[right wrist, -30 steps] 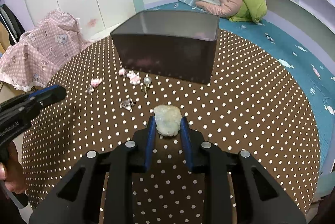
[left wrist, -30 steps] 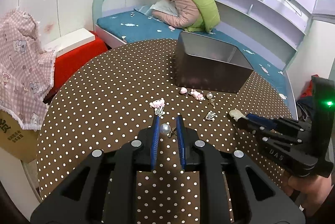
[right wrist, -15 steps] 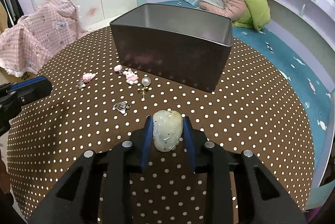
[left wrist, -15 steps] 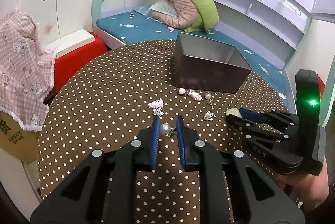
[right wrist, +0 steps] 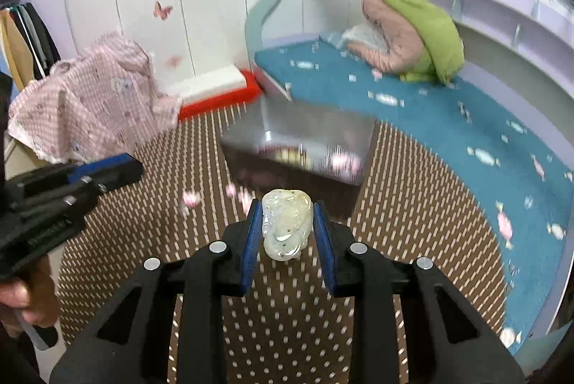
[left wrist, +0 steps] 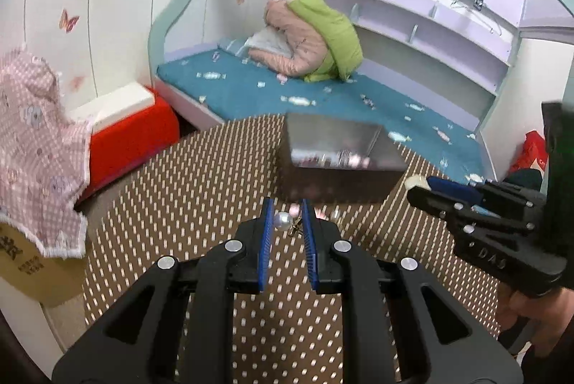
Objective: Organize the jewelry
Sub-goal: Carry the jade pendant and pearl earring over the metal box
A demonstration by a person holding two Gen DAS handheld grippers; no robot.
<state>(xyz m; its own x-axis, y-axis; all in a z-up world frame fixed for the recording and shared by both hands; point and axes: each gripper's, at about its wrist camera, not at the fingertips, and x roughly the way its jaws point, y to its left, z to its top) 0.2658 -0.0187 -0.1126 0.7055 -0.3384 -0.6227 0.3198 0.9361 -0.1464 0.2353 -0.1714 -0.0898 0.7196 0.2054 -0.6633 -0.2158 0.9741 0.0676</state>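
Note:
My left gripper is shut on a pearl earring with a small gold hook, held above the dotted table. My right gripper is shut on a pale jade pendant, also lifted. The dark metal box stands ahead of both; small pieces of jewelry lie inside it, blurred. The box also shows in the right wrist view. Pink charms lie on the table in front of the box. The right gripper shows at the right of the left wrist view.
The round table has a brown cloth with white dots. Behind it are a blue bed with a pink and green jacket, a red box and a pink checked cloth at the left.
Both grippers have risen and moved toward the metal box with their pieces held. The box's inside has come into view. The picture is blurred by motion.

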